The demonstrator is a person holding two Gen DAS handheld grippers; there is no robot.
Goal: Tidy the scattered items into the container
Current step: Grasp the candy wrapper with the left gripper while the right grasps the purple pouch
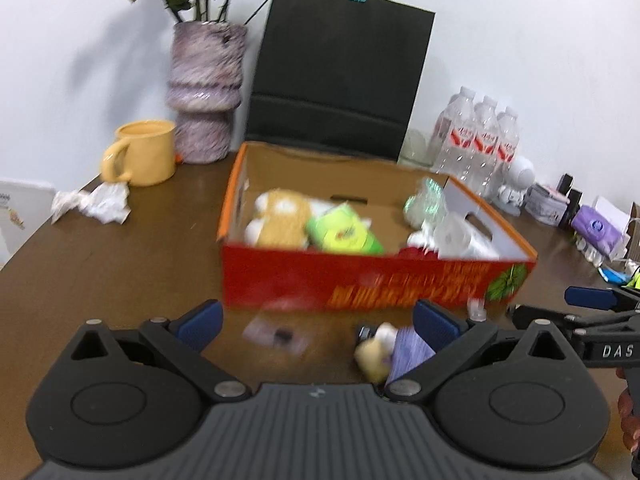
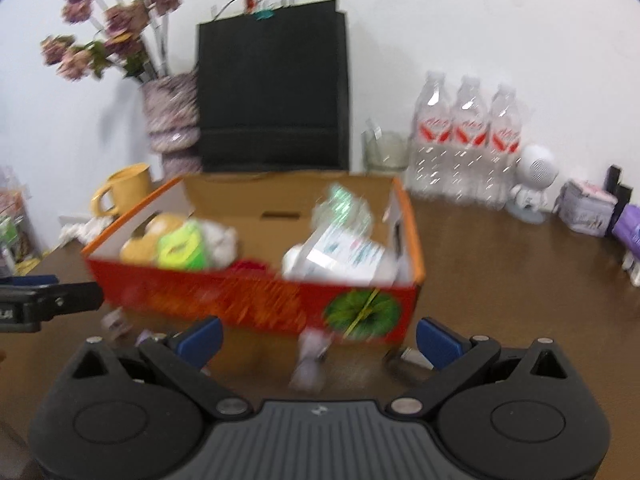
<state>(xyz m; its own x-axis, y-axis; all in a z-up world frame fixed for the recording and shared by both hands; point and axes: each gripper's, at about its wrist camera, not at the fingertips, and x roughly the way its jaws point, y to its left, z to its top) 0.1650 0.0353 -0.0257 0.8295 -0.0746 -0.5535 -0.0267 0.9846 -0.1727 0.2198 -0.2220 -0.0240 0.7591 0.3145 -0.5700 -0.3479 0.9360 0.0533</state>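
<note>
A red cardboard box [image 1: 360, 284] with an orange rim stands in the middle of the brown table. It holds a tan plush toy [image 1: 280, 220], a green pack [image 1: 344, 236] and white wrapped packs [image 1: 464, 236]. My left gripper [image 1: 318, 324] is open just in front of the box. Below it on the table lie a small clear packet [image 1: 276, 334] and a yellow and purple item [image 1: 384, 350]. My right gripper [image 2: 318, 338] is open before the box's [image 2: 260, 304] right front corner, over a blurred pale purple item [image 2: 312, 356]. A dark item [image 2: 400, 360] lies by its right finger.
Behind the box stand a black paper bag [image 1: 336, 72], a vase of flowers [image 1: 206, 92], a yellow mug [image 1: 140, 152], crumpled tissue [image 1: 96, 202], water bottles [image 2: 468, 140], a glass jar [image 2: 384, 150] and a white figure [image 2: 532, 180]. Small boxes and a purple pack [image 1: 596, 230] line the right edge.
</note>
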